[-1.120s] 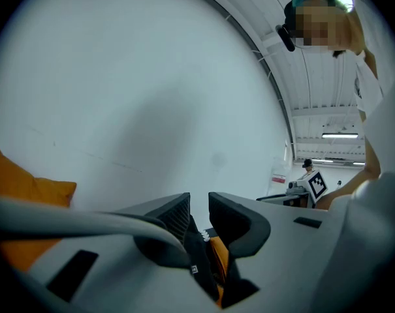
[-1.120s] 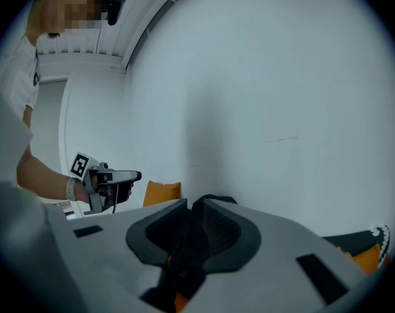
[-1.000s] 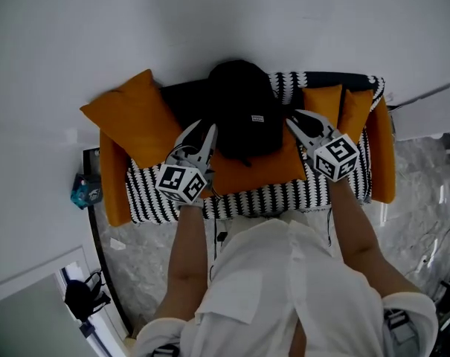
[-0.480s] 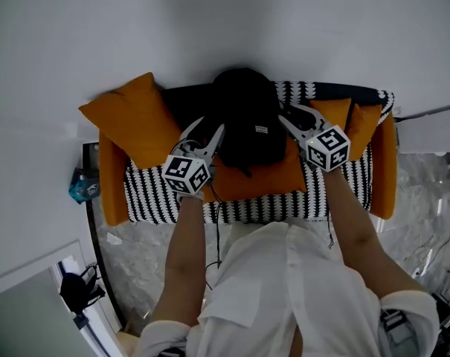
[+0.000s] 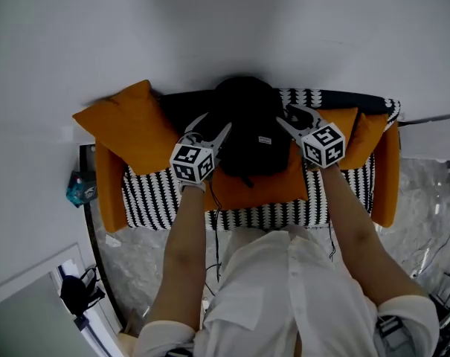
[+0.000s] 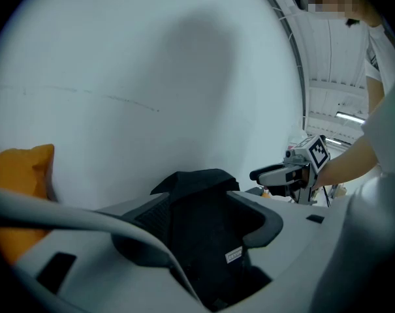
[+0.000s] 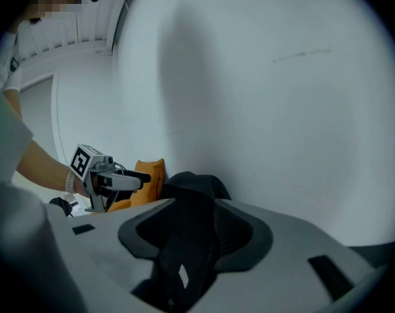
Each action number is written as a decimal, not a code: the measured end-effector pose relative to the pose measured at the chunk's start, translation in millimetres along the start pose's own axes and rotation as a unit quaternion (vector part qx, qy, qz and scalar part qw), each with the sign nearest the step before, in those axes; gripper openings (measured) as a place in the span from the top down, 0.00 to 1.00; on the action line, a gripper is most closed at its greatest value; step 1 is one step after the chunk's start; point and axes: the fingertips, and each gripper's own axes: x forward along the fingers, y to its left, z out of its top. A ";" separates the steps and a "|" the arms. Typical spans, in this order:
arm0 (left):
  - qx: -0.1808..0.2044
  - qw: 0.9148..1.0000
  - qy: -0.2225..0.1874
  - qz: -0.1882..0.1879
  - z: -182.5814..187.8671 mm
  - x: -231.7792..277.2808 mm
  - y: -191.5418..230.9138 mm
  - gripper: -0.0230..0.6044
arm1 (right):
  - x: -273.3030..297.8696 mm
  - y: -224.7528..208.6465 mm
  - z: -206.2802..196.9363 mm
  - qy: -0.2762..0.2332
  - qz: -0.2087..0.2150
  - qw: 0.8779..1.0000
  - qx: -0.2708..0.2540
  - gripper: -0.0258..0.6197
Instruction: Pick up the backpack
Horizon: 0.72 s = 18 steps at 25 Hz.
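Observation:
A black backpack (image 5: 247, 125) stands upright on an orange cushion (image 5: 262, 184) against the sofa's back. My left gripper (image 5: 213, 126) is at its left flank and my right gripper (image 5: 286, 117) at its right flank. Both have just been opening and stand open, with nothing pinched. In the left gripper view the backpack (image 6: 197, 194) fills the gap between the spread jaws of that gripper (image 6: 204, 230), with the right gripper (image 6: 295, 171) beyond it. The right gripper view shows the backpack (image 7: 190, 188) ahead of its own open gripper (image 7: 197, 233), and the left gripper (image 7: 109, 181) across from it.
The sofa (image 5: 158, 199) has a black-and-white striped cover and orange arms. A big orange cushion (image 5: 128, 125) leans at its left, two smaller ones (image 5: 358, 136) at the right. A white wall rises right behind. A blue item (image 5: 79, 188) lies on the marble floor at the left.
Both grippers have moved forward toward the backpack and closer to its sides. Their jaws have spread wider.

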 end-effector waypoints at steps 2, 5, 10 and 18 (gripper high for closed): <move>-0.001 1.000 0.014 0.004 -6.3 9.1 8.9 0.52 | 9.6 -5.4 -2.4 0.010 -0.001 1.000 -0.002 0.66; -0.001 0.999 0.032 0.008 -14.5 21.9 20.8 0.51 | 23.7 -14.3 -5.1 0.023 -0.001 1.000 -0.004 0.65; 0.007 0.998 0.061 0.003 -26.9 39.9 30.4 0.51 | 42.2 -22.9 -10.5 0.041 0.004 0.999 -0.007 0.64; -0.003 0.998 0.065 0.005 -33.7 50.9 31.2 0.60 | 62.8 -16.6 -20.9 0.063 0.016 0.998 -0.004 0.66</move>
